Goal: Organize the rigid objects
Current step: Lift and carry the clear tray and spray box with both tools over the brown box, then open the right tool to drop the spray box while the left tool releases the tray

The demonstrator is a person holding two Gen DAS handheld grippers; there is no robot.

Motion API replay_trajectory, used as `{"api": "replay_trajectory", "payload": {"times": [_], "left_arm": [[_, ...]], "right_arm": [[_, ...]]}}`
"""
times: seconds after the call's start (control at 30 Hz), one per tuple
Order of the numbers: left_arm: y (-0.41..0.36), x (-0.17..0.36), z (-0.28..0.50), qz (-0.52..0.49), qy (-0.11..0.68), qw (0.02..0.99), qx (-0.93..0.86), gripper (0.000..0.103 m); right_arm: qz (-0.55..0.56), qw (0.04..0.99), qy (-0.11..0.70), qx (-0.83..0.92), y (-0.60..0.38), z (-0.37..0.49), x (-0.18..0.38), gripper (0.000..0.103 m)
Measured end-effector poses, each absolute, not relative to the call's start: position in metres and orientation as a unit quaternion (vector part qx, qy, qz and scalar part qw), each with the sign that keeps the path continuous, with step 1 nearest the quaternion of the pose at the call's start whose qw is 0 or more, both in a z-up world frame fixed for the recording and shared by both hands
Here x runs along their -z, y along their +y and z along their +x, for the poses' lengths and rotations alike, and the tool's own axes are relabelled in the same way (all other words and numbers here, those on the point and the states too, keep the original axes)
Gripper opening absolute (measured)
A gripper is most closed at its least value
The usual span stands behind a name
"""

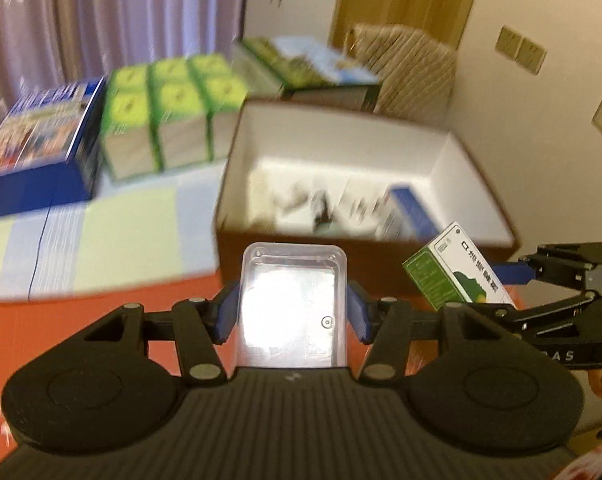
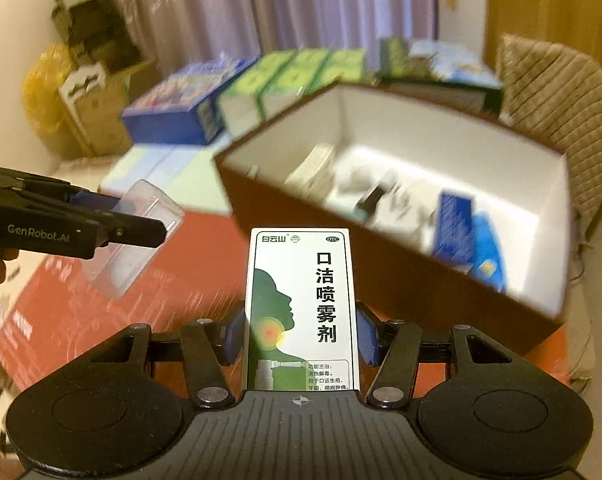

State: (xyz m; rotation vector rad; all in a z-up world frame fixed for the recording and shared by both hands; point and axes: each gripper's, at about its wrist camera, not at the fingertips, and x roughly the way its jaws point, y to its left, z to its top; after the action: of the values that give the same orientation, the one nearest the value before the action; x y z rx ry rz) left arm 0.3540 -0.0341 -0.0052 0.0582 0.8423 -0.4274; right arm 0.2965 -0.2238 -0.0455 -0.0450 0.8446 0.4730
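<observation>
My left gripper point(image 1: 293, 314) is shut on a clear plastic case point(image 1: 293, 280), its blue pads pressing on both long sides. My right gripper point(image 2: 303, 338) is shut on a white and green medicine box point(image 2: 303, 300) with a head silhouette printed on it. Both are held above a red surface, just in front of an open brown box with a white inside point(image 1: 341, 136) point(image 2: 441, 128). That box holds several small packages, among them a blue carton point(image 2: 453, 232). Each gripper shows in the other's view: the right gripper point(image 1: 497, 292) with the medicine box point(image 1: 457, 276), the left gripper point(image 2: 133, 220) with the clear case point(image 2: 141, 240).
Behind the brown box stand a large blue box point(image 1: 41, 140), a block of green packs point(image 1: 169, 108) and a green-blue carton point(image 1: 313, 64). A striped cushion point(image 1: 413, 64) leans at the back right. A yellow bag point(image 2: 45, 88) and cardboard point(image 2: 97, 112) sit far left.
</observation>
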Motion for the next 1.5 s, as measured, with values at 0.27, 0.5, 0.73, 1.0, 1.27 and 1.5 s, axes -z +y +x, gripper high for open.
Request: {"api": "replay_trajectory", "payload": {"times": [0.27,0.5,0.73,1.0,1.27,1.5], "left_arm": [[-0.093,-0.018,0.405,0.052,0.374,0.898,0.224,0.051],[-0.132,0.000,0.460,0.073,0.397,0.888,0.220,0.052],[-0.157,0.031,0.506,0.087,0.425,0.877,0.207,0.052],[-0.180,0.051,0.541,0.110,0.438,0.870,0.201,0.052],[-0.192,0.063,0.561,0.101,0.431,0.875,0.195,0.067],[-0.183,0.070,0.553,0.103,0.446,0.868,0.194,0.067]], "right_arm": [[-0.002,0.914,0.366,-0.176,-0.263,0.341,0.003,0.052],[-0.003,0.917,0.379,-0.126,-0.297,0.398,0.010,0.052],[-0.014,0.904,0.415,-0.101,-0.319,0.448,0.044,0.052],[-0.027,0.894,0.437,-0.094,-0.331,0.480,0.067,0.052],[-0.077,0.907,0.406,-0.084,-0.326,0.496,0.069,0.062],[-0.017,0.904,0.412,-0.113,-0.341,0.484,0.063,0.067]]}}
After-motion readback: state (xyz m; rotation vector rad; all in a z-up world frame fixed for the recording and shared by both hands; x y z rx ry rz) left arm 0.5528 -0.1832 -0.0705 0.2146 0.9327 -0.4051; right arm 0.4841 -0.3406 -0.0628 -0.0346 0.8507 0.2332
